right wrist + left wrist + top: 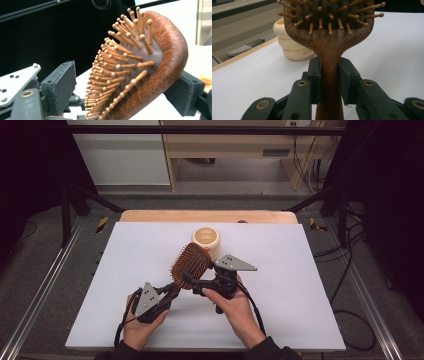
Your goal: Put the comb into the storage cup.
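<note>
Your left gripper (pixel 329 82) clamps the hairbrush (pixel 190 264) by its handle, long axis rising toward the cream cup (pixel 206 240), while your right gripper (pixel 125 97) straddles the head, apparently not yet pinching.

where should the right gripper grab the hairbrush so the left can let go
Grip the hairbrush head edge-on, one jaw on the smooth wooden back, the other on the rim. The left gripper already clamps the narrow handle neck, and the bristles face the right gripper, so avoid pressing on them.
</note>
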The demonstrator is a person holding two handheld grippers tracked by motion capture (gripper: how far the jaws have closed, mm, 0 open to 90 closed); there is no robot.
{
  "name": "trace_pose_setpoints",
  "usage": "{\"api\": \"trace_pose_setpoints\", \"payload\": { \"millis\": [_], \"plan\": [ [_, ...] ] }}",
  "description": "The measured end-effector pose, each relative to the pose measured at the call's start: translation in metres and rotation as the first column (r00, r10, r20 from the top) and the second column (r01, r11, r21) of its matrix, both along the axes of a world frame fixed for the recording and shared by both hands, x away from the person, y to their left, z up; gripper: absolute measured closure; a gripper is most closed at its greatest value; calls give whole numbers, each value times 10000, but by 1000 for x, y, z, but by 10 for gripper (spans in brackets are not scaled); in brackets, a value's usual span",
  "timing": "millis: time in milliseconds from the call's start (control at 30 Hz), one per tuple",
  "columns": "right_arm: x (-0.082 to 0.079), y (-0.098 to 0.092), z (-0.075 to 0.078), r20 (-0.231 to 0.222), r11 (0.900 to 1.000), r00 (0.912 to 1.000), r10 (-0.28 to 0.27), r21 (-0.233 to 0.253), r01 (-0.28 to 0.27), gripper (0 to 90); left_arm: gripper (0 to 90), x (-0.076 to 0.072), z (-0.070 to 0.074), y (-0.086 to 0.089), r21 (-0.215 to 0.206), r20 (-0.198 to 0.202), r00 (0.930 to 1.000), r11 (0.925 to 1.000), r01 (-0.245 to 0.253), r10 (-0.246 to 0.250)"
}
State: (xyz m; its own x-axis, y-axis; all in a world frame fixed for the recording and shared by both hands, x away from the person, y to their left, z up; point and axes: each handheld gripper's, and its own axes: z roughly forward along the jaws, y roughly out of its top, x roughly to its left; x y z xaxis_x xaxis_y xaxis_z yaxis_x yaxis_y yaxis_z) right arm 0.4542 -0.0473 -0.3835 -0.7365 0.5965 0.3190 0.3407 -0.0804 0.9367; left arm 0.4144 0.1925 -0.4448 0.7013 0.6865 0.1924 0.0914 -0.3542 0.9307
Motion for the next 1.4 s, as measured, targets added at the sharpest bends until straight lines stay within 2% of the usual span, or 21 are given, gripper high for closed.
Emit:
{"api": "trace_pose_setpoints", "payload": {
  "millis": [433,767,1067,1400],
  "plan": [
    [7,-1,11,-132,9999,9998,134,104,-133,268,730,-1,1,1,-29,148,9999,10000,-20,20],
    [11,-1,10,-454,9994,9985,296,216,-287,360,730,-1,1,3,-115,151,9999,9999,-72,74],
    [12,4,13,-477,9983,9977,477,353,-461,382,730,-2,3,5,-286,309,9994,9995,-119,128],
    [16,10,11,-878,9963,9938,677,594,-626,410,729,-2,3,6,-258,417,9989,9994,-210,221]
  ]
}}
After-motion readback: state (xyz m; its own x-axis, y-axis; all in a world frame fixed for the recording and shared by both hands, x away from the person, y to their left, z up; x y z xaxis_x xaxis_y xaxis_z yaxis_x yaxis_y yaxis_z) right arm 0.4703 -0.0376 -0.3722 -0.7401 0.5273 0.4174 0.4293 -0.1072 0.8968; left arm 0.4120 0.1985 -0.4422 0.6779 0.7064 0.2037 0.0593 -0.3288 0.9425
